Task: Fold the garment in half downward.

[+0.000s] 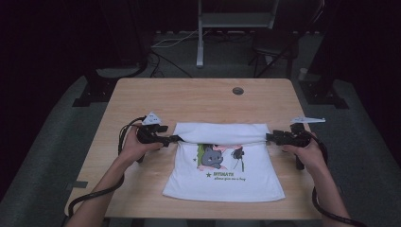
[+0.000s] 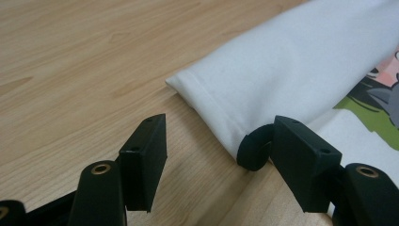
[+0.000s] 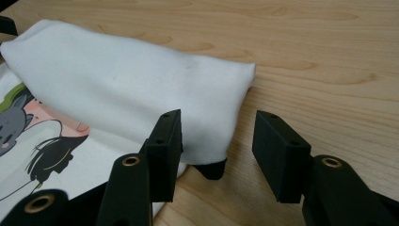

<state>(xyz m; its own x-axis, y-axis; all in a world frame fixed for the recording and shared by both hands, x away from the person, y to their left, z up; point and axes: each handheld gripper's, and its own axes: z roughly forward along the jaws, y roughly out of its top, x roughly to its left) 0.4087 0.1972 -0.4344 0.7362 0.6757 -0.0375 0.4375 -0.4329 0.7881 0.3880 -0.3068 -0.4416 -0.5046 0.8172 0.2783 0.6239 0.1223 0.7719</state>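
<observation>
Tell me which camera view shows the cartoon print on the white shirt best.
The high view: the cartoon print lies whole, with its caption, on the white shirt. The left gripper view and right gripper view catch just an edge of it beside the fold.

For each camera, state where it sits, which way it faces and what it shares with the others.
High view: above the person's side, looking forward and down on the table; both forearms, left claw, right claw.
Left gripper view: rides the left claw, facing the folded T-shirt's corner; jaws apart.
Right gripper view: rides the right claw, facing the opposite corner; jaws apart.
Shared: T-shirt, cartoon print.
</observation>
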